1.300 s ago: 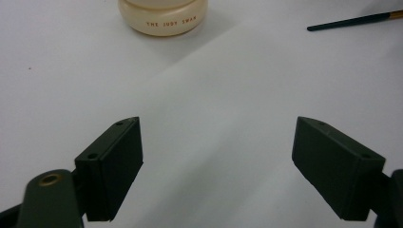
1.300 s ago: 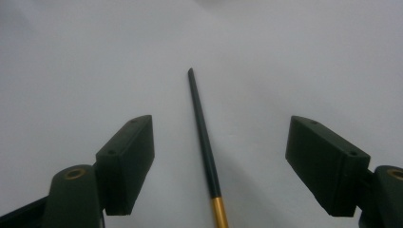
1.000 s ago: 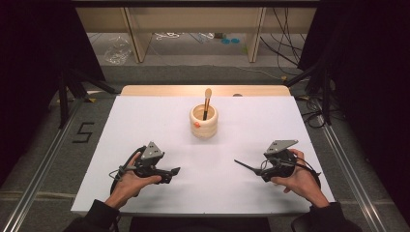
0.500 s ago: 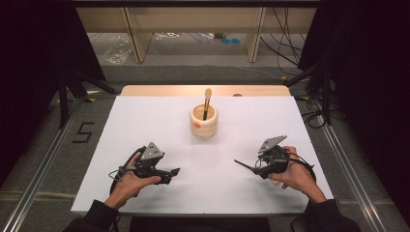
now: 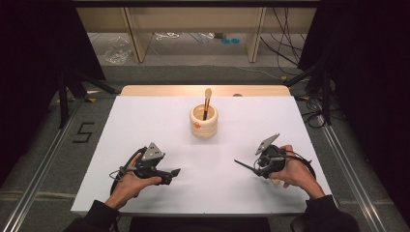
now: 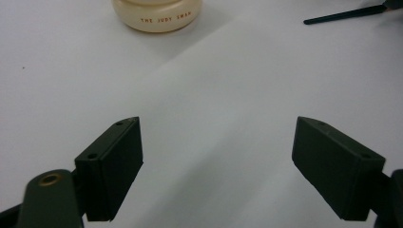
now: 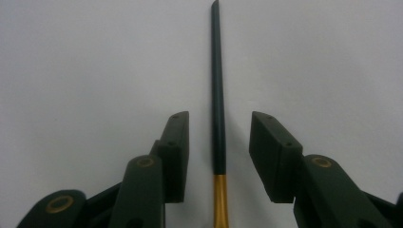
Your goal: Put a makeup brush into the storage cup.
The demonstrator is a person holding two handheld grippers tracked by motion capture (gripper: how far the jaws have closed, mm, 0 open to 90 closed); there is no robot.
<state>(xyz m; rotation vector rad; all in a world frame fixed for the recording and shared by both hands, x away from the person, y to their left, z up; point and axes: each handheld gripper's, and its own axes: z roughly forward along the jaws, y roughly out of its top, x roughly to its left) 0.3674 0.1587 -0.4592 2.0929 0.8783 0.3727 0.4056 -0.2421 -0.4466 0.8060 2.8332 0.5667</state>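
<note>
A slim black brush handle with a gold metal ferrule (image 7: 218,123) lay flat on the white table sheet (image 5: 159,121), near and to the right of the cream round ceramic pot (image 5: 203,122), closer to the person. Its long axis ran level, the black tapered tip pointing left toward the table's middle, the gold end toward the person's right hand. The right gripper (image 7: 218,152) straddled it, jaws having just been closing, narrowed but not touching it. The left gripper (image 6: 216,159), near and left of the pot, stood wide with nothing between. A second brush with a tan head (image 5: 207,101) stood upright in the pot.
</note>
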